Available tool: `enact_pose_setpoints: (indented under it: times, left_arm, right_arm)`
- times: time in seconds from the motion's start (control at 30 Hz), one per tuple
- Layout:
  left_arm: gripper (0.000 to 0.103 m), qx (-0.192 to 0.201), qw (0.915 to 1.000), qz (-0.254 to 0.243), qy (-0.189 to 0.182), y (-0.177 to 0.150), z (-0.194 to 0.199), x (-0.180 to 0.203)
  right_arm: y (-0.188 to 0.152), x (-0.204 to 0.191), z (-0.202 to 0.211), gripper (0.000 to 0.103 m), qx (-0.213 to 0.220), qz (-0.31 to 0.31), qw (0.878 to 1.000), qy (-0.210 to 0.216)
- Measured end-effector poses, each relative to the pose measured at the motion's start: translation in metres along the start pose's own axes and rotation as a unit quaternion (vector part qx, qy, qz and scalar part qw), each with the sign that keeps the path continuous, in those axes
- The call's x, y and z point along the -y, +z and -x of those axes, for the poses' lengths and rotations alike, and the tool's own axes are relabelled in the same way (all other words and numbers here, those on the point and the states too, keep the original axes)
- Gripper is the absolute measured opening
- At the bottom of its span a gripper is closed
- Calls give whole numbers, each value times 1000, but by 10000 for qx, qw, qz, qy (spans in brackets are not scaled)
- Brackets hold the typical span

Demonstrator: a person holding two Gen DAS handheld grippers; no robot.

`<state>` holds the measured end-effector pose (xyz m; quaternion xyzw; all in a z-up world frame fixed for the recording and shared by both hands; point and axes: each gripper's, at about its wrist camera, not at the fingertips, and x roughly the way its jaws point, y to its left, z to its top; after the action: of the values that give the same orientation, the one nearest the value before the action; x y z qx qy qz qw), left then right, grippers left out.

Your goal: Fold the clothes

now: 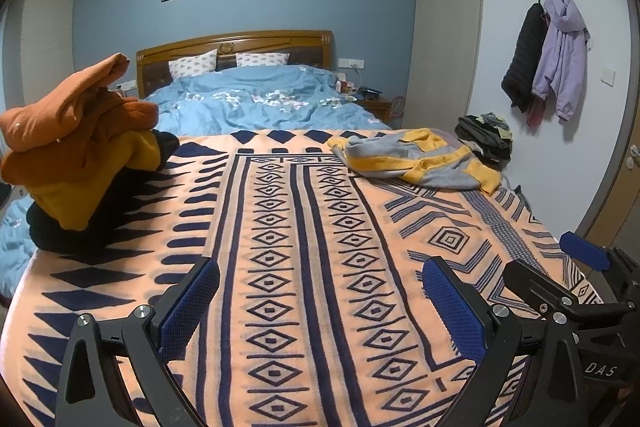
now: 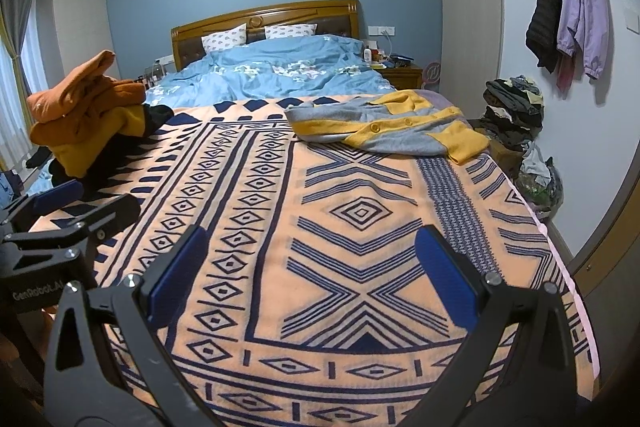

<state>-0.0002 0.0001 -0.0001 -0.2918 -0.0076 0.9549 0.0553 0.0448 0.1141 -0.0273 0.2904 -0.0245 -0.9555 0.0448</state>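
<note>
We've got both grippers hovering low over the patterned blanket, w/ nothing in them: left gripper spread wide, right gripper spread wide too. The grey-and-yellow cardigan lies crumpled at the far right of the blanket, well apart from us, prob. next to fold. The stack of folded clothes sits far left (out of the working area, we'd guess). Only the right wrist view shows the curtain and bag under the floor pile.
</note>
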Motion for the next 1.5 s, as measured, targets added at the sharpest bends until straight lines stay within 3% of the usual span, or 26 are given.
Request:
enact_pose_setpoints:
  times: [1.3, 1.5]
  left_arm:
    - [103, -300, 9994, 152, -15, 10, -23, -2]
    - [103, -191, 9996, 194, 24, 16, -32, -2]
  right_arm:
    - [17, 5, -23, 103, -32, 309, 9994, -143]
    - [26, 11, -34, 103, -28, 463, 9986, -236]
